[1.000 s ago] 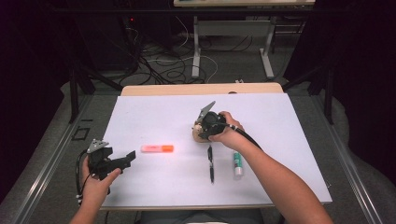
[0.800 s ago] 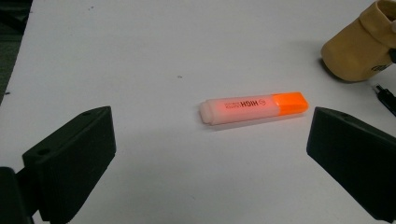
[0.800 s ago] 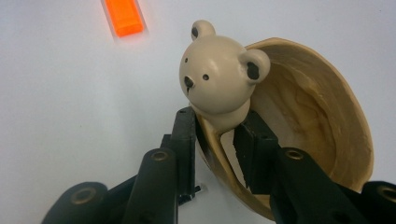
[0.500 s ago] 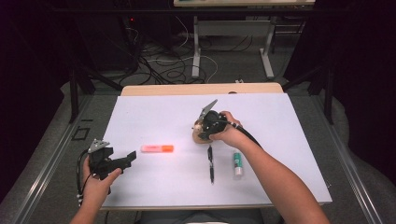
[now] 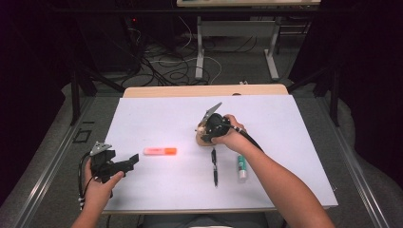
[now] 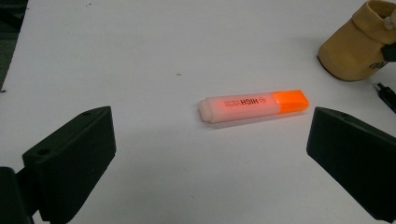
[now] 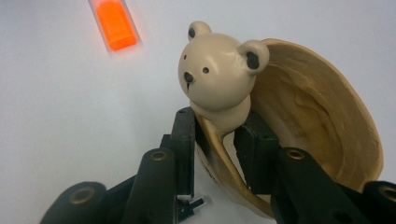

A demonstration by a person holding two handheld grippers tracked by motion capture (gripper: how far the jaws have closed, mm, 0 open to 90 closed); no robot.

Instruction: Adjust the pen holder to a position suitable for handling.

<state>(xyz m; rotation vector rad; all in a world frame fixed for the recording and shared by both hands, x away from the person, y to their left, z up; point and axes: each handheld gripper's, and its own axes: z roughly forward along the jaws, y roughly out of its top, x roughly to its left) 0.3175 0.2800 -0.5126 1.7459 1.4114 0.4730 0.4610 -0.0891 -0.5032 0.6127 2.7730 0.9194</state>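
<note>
In the high view, we find almost nothing changed from a second ago: the right gripper [image 5: 207, 127] stays at the tan pouch [image 5: 203, 137], the left gripper [image 5: 124, 163] idle. In the left gripper view, jaws spread before the highlighter [image 6: 253, 105], marked "HIGH". In the right gripper view, jaws pinch the pouch rim below its bear head [image 7: 217, 74].

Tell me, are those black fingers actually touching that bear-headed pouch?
Touching. In the right gripper view the right gripper has its fingers pressed on both sides of the pouch's rim, just below the bear head.
</note>
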